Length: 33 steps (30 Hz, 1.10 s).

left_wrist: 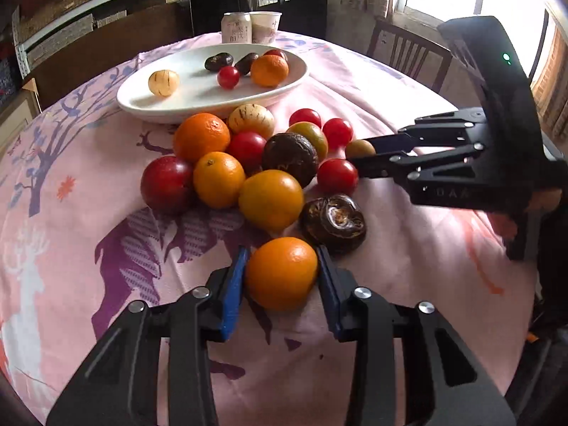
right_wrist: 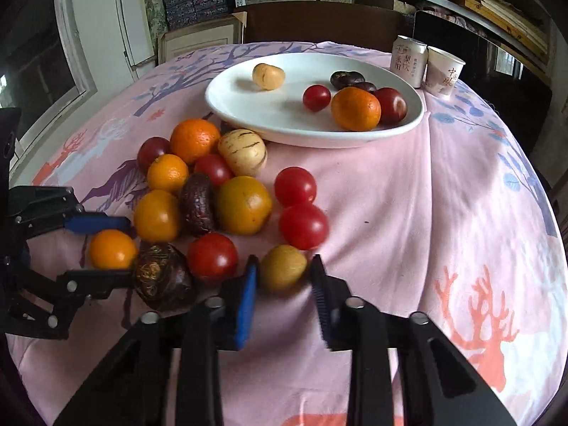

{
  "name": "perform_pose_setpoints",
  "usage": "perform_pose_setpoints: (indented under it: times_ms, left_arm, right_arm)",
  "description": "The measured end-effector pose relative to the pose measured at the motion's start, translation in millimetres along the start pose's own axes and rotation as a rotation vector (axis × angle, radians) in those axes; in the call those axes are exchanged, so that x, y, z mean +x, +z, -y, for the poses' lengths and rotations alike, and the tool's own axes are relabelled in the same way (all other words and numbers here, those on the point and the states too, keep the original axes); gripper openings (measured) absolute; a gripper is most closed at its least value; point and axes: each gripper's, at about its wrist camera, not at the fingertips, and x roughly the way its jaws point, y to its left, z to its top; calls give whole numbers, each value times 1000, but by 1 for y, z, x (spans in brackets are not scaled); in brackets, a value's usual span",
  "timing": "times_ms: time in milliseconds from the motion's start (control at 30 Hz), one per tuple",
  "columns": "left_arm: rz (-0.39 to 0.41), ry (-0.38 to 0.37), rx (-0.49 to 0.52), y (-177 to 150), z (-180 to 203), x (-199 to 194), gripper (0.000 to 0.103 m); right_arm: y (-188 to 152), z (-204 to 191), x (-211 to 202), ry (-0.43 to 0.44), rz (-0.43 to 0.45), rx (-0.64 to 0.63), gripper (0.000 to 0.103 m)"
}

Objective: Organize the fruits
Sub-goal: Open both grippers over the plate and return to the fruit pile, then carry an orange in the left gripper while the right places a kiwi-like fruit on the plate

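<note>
A pile of oranges, red tomatoes, dark passion fruits and a striped melon (left_wrist: pixel 251 120) lies on the pink cloth. My left gripper (left_wrist: pixel 282 269) has its jaws around a near orange (left_wrist: pixel 281 273), both pads at its sides. It also shows in the right wrist view (right_wrist: pixel 112 248). My right gripper (right_wrist: pixel 284 269) is open around a small yellow-green fruit (right_wrist: pixel 283 266), with gaps at both pads. That fruit also shows in the left wrist view (left_wrist: pixel 359 148). A white plate (left_wrist: pixel 184 101) behind the pile holds several fruits.
A drink can (left_wrist: pixel 236 27) and a paper cup (left_wrist: pixel 265 26) stand behind the plate at the table's far edge. A wrinkled dark fruit (left_wrist: pixel 333 223) lies right of my left gripper. A wooden chair (left_wrist: pixel 408 53) stands at the far right.
</note>
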Motion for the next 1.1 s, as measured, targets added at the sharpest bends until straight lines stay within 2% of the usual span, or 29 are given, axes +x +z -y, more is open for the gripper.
perform_pose_setpoints:
  times_ms: [67, 167, 233, 300, 367, 467, 533, 567, 600, 633, 667, 700, 767, 833, 933, 1033, 1100]
  left_arm:
    - [-17, -24, -17, 0, -3, -4, 37]
    - [12, -28, -49, 10, -16, -20, 37]
    - [70, 21, -61, 32, -26, -29, 37]
    - [110, 90, -83, 59, -38, -27, 37]
    - [107, 179, -112, 91, -52, -10, 37]
    - [73, 176, -196, 119, -74, 16, 37]
    - [68, 204, -186, 129, -78, 32, 37]
    - [63, 234, -165, 133, -79, 40, 38]
    - [57, 258, -160, 135, -81, 46, 39]
    - [42, 266, -165, 136, -85, 51, 57]
    - [62, 240, -158, 132, -86, 48, 69]
    - [65, 253, -163, 130, -87, 43, 99]
    - [65, 307, -179, 120, -85, 28, 98]
    - [70, 277, -121, 107, -77, 12, 99]
    - [80, 329, -56, 87, -65, -13, 99]
    - [111, 319, -23, 66, -61, -32, 99]
    - [76, 400, -26, 57, -63, -30, 99]
  right_arm:
    - [-1, -2, -12, 22, 19, 22, 27]
    - [12, 2, -43, -31, 113, 10, 27]
    - [35, 8, -55, -83, 193, -4, 27]
    - [64, 14, -47, -104, 215, -6, 27]
    - [93, 20, -25, -102, 199, 11, 27]
    - [116, 26, 8, -63, 150, 21, 27]
    - [119, 24, 24, -52, 112, 0, 27]
    - [119, 24, 29, -56, 98, -5, 29]
    - [116, 26, 31, -86, 87, 4, 55]
    - [113, 28, 28, -108, 92, 19, 74]
    - [108, 30, 22, -108, 115, 32, 91]
    - [101, 32, 13, -102, 129, 31, 91]
    - [88, 33, -1, -116, 128, 19, 92]
    - [68, 30, -12, -117, 121, -12, 97]
    - [40, 23, -17, -150, 89, -41, 98]
    - [19, 24, -14, -113, 78, -4, 98]
    - [16, 24, -9, -113, 74, 10, 98]
